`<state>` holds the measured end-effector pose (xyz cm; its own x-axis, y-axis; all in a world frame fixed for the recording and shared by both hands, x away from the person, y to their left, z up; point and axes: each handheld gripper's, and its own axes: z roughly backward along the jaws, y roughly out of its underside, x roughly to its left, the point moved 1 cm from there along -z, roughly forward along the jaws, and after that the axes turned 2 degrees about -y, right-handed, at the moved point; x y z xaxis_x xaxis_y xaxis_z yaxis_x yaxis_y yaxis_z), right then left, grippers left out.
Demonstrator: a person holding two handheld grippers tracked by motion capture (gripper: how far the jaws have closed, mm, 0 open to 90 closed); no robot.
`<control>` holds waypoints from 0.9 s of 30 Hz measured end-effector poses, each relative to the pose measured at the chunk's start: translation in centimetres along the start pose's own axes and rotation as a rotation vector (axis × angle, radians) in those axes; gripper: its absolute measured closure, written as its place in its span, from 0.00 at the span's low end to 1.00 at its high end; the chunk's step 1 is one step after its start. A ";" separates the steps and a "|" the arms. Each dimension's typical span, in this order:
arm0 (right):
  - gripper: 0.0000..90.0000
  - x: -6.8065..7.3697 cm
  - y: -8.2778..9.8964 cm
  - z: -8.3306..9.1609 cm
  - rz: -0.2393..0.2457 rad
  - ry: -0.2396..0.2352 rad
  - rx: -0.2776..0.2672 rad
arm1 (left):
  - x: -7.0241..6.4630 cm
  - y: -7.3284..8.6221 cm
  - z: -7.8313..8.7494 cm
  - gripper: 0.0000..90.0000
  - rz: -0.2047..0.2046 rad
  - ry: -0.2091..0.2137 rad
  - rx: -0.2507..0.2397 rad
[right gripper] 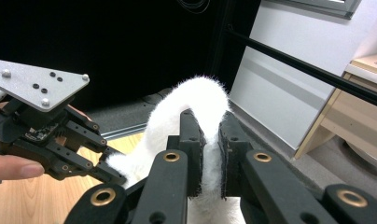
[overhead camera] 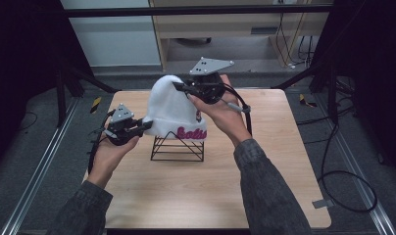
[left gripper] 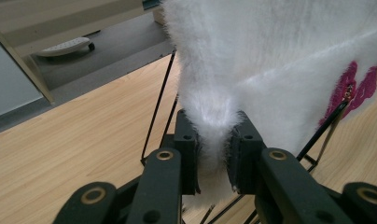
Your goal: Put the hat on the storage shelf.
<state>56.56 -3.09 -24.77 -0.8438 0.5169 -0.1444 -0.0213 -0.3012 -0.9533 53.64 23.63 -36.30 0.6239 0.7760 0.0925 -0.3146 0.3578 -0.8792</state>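
- A white fuzzy beanie (overhead camera: 169,110) sits over a black wire stand (overhead camera: 178,148) in the middle of the high view, on the rear half of a light wooden table (overhead camera: 196,196). Pink lettering (overhead camera: 191,132) runs along the hat's lower right edge.
- The left gripper (overhead camera: 146,125), at centre left of the high view, has its jaws closed narrowly on the hat's lower left edge. In the left gripper view the white pile (left gripper: 214,126) bulges up between the two black jaws, at bottom centre.
- The right gripper (overhead camera: 179,86), just above frame centre in the high view, pinches the hat near its crown. In the right gripper view a fold of white fabric (right gripper: 203,100) arches over the closed jaws, with the left gripper (right gripper: 109,171) at lower left biting the same hat.
- The stand's black wires (left gripper: 158,107) drop to the table beneath the hat in the left gripper view, and another thin rod crosses the pink lettering (left gripper: 352,88) at right.
- Open room: the near half of the table, across the bottom of the high view, is bare wood apart from the forearms. The strips to the left and right of the stand are also bare, out to the table's side edges.
- The table's far edge lies close behind the hat; beyond it are grey floor and a pale cabinet (overhead camera: 235,24) along the top of the frame.
- Black cables (overhead camera: 343,181) loop on the floor off the table's right edge.
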 end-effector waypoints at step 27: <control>0.92 2.0 2.0 0.7 -0.011 -0.043 0.106 | -0.3 3.1 -0.6 0.84 0.020 0.025 0.033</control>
<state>54.42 -3.21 -26.78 -0.8654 0.4865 -0.1202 -0.0858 -0.3801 -0.9209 52.96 24.17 -39.32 0.6344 0.7704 0.0632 -0.3505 0.3596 -0.8648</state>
